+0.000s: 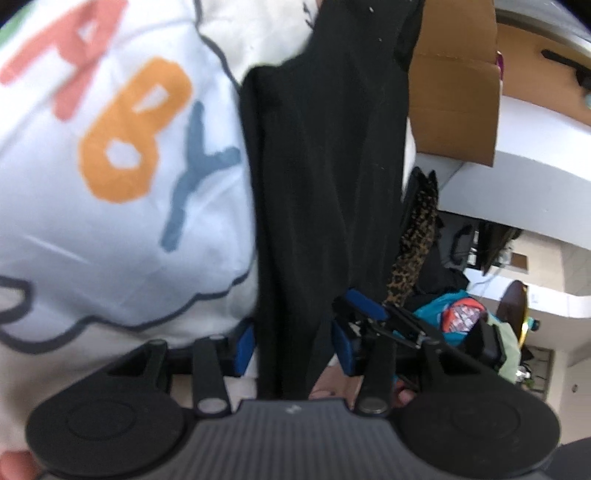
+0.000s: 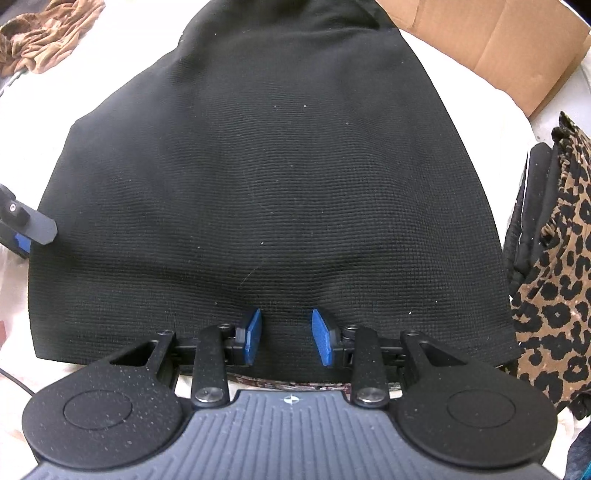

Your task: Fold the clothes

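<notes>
Black ribbed knit garment (image 2: 273, 192) lies spread flat on a white padded surface (image 2: 92, 70), its near hem just ahead of the right claw (image 2: 286, 338). Right claw: blue pads (image 2: 253, 336) apart, resting over the hem, with cloth showing between them and nothing pinched. Left claw (image 1: 291, 347): blue pads set wide either side of a hanging fold of the same black cloth; whether they press it cannot be told. In the right wrist view the left claw's tip sits at the garment's left edge. White cloth printed with coloured letters (image 1: 122, 147) lies beside the garment. Leopard-print fabric (image 2: 557, 266) is heaped at right, brown velvety cloth (image 2: 44, 33) at far left, a cardboard box (image 2: 495, 48) beyond.
</notes>
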